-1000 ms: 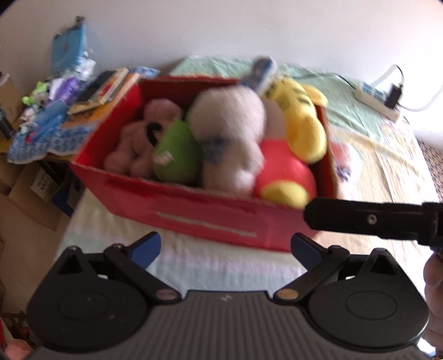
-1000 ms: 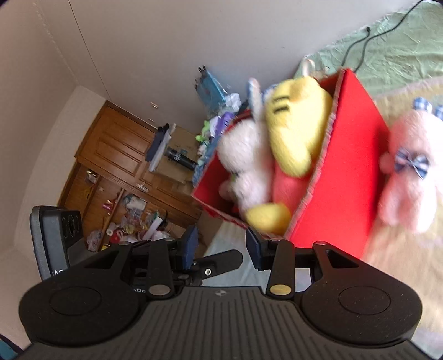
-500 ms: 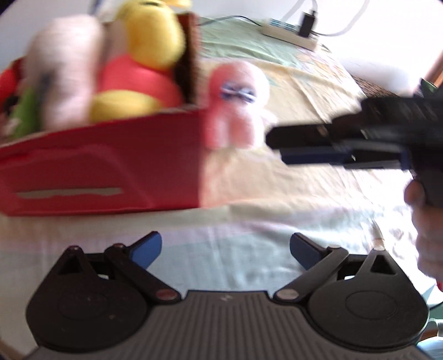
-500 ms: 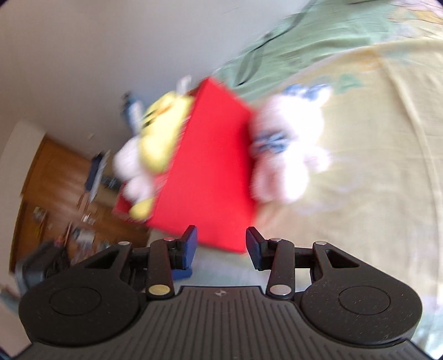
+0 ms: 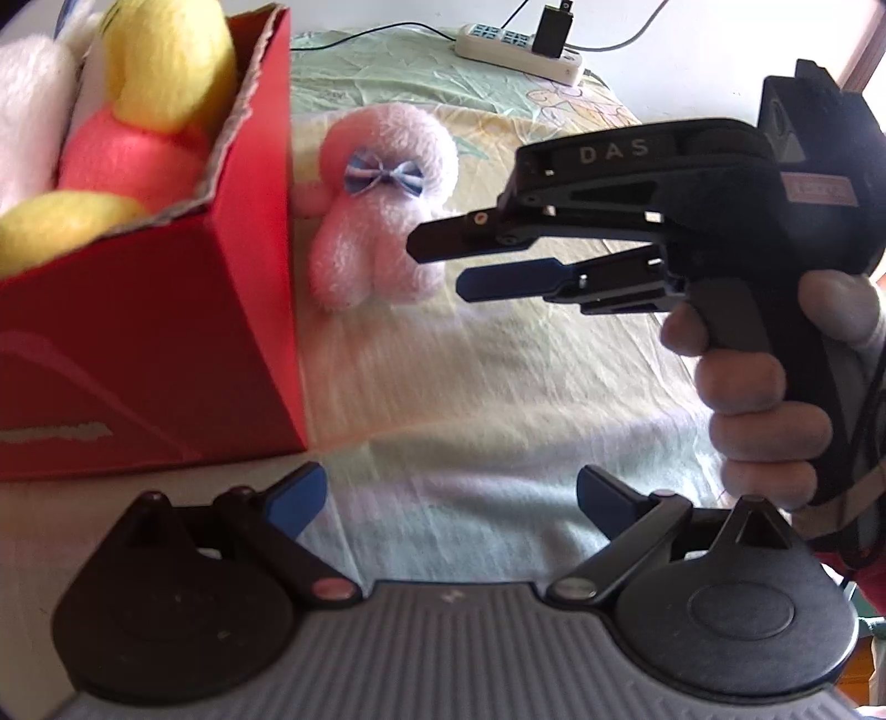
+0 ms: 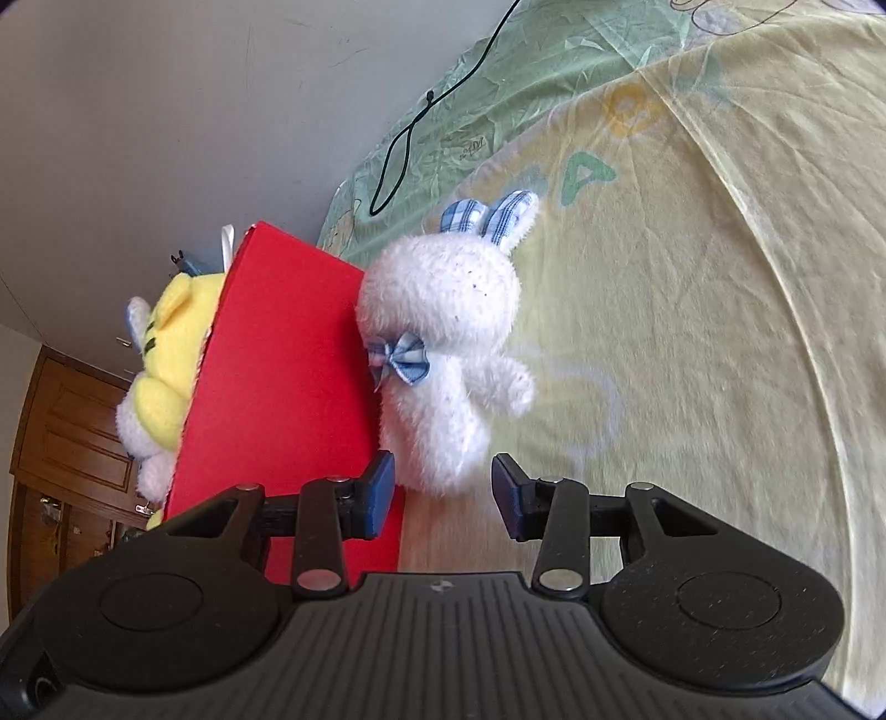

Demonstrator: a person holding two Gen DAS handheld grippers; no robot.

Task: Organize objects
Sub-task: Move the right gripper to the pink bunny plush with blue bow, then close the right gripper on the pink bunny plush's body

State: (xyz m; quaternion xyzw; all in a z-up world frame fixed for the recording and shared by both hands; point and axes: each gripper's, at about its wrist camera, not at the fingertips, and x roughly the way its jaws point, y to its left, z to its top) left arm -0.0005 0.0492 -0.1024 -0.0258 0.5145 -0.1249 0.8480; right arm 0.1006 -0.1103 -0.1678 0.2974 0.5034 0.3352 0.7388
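Jaws, right gripper (image 6: 443, 490): we are holding them parted and empty, one finger on each side of the rabbit's lower end without pressing it, as the right wrist view shows.
Jaws, left gripper (image 5: 451, 493): we are keeping them spread wide with nothing between, over bare sheet.
Rabbit (image 6: 443, 354): a pale fluffy toy with a blue checked bow is lying on the bed sheet (image 6: 720, 332), touching the outer side wall of the box.
Box (image 5: 166, 332): a red cardboard box is sitting on the bed, packed full.
Box contents: a yellow and red plush toy (image 5: 155, 72) is rising above the rim, and a white plush toy (image 5: 30, 105) is sitting beside it at the left edge.
Hand (image 5: 758, 399): we are gripping the right tool's handle.
Power strip (image 5: 518, 47): it is resting at the far end of the bed, a black plug in it.
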